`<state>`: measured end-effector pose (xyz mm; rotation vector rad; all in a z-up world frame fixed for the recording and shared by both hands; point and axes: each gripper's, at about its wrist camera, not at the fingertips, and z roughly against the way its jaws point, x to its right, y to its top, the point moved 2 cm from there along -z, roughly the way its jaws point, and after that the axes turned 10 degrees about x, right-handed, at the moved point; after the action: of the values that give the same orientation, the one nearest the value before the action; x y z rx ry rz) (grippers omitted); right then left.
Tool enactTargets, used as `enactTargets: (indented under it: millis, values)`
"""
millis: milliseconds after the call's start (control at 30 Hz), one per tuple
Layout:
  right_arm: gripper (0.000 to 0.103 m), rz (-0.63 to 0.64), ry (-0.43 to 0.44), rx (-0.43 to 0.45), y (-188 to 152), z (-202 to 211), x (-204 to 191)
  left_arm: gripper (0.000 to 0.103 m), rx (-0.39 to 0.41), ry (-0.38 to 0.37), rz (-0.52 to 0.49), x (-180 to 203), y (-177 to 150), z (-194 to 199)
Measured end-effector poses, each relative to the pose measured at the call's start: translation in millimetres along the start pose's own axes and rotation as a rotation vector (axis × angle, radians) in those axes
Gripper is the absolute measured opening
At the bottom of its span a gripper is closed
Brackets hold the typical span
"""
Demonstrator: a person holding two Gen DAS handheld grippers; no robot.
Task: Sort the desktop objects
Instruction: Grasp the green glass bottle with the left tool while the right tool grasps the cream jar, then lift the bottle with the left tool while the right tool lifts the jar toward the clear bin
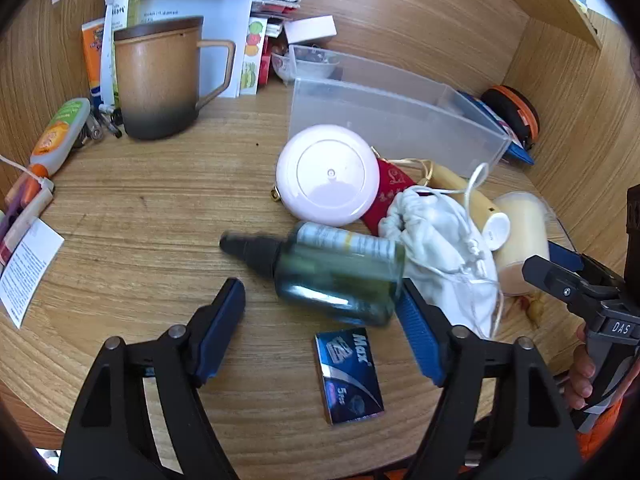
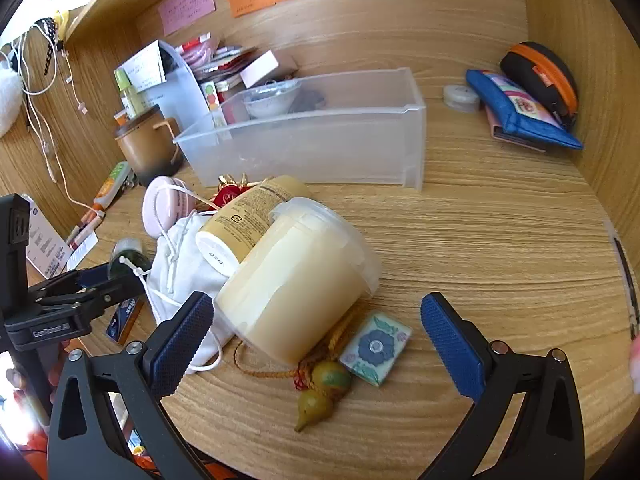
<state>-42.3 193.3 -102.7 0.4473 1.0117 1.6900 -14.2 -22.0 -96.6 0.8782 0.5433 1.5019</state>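
- left gripper wide open, empty; dark green bottle lying at its tips, right pad touching or just beside it
- risk: round bottle rolls off the pads on closing, knocks white pouch
- right gripper wide open, empty, cream tub tilted between its fingers
- clear bin beyond

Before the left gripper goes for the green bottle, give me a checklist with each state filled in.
1. Left gripper open wide enough for the bottle: ok.
2. Green bottle between the fingers: cannot tell, it is blurred and lies near the right finger.
3. White pouch clear of the bottle: not ok, it presses against its base.
4. Clear bin has room: ok, the near part looks bare.
5. Right gripper free: ok, open, holding nothing.
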Motion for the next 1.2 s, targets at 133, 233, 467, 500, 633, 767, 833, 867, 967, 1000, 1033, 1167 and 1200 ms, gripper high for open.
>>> enactTargets:
  millis: [133, 233, 467, 500, 633, 767, 833, 867, 967, 1000, 1033, 1167, 1200]
  values:
    - [0.103, -0.013, 0.009, -0.02, 2.9, -10.1, -1.1, 0.074, 0.005, 0.009, -0.011, 1.3, 1.1, -2.2]
    - [0.103, -0.013, 0.005, -0.028, 5.5, -15.5, -1.5, 0.074, 0.005, 0.005, -0.012, 1.9, 2.5, -5.3]
    - [0.1, 0.004, -0.007, -0.014, 9.5, -23.3, -3.9, 0.057, 0.003, -0.004, -0.027, 2.6, 8.4, -13.8]
    - [0.098, 0.008, -0.002, -0.01, 10.0, -23.3, -4.7, 0.056, 0.003, -0.003, -0.029, 2.5, 8.7, -14.5]
    - [0.085, 0.014, 0.021, -0.004, 12.1, -24.2, -8.6, 0.056, 0.004, -0.007, -0.025, 0.4, 9.7, -15.6]
    - [0.08, -0.004, 0.015, 0.014, 13.4, -22.3, -6.0, 0.056, 0.006, -0.006, -0.022, -1.6, 9.9, -14.5]
    - [0.075, -0.013, 0.019, 0.024, 15.3, -19.8, -4.2, 0.056, 0.012, -0.006, -0.02, -2.4, 11.0, -12.9]
    - [0.073, -0.016, 0.02, 0.032, 16.4, -17.7, -3.4, 0.056, 0.015, -0.006, -0.02, -2.6, 11.5, -12.0]
    - [0.069, -0.014, 0.022, 0.049, 19.5, -12.9, -3.1, 0.056, 0.028, -0.008, -0.02, -2.3, 13.9, -8.5]
    - [0.068, -0.02, 0.024, 0.052, 20.6, -12.1, -2.9, 0.056, 0.033, -0.009, -0.019, -2.1, 14.9, -7.2]
    - [0.067, -0.025, 0.03, 0.055, 21.1, -11.3, -2.1, 0.056, 0.038, -0.011, -0.02, -1.9, 15.8, -6.0]
    - [0.065, -0.039, 0.039, 0.072, 25.7, -6.1, -1.1, 0.056, 0.057, -0.01, -0.026, -1.1, 19.0, -0.9]
    - [0.065, -0.035, 0.034, 0.08, 27.0, -4.5, -1.7, 0.056, 0.062, -0.011, -0.027, -0.8, 19.7, 0.4]
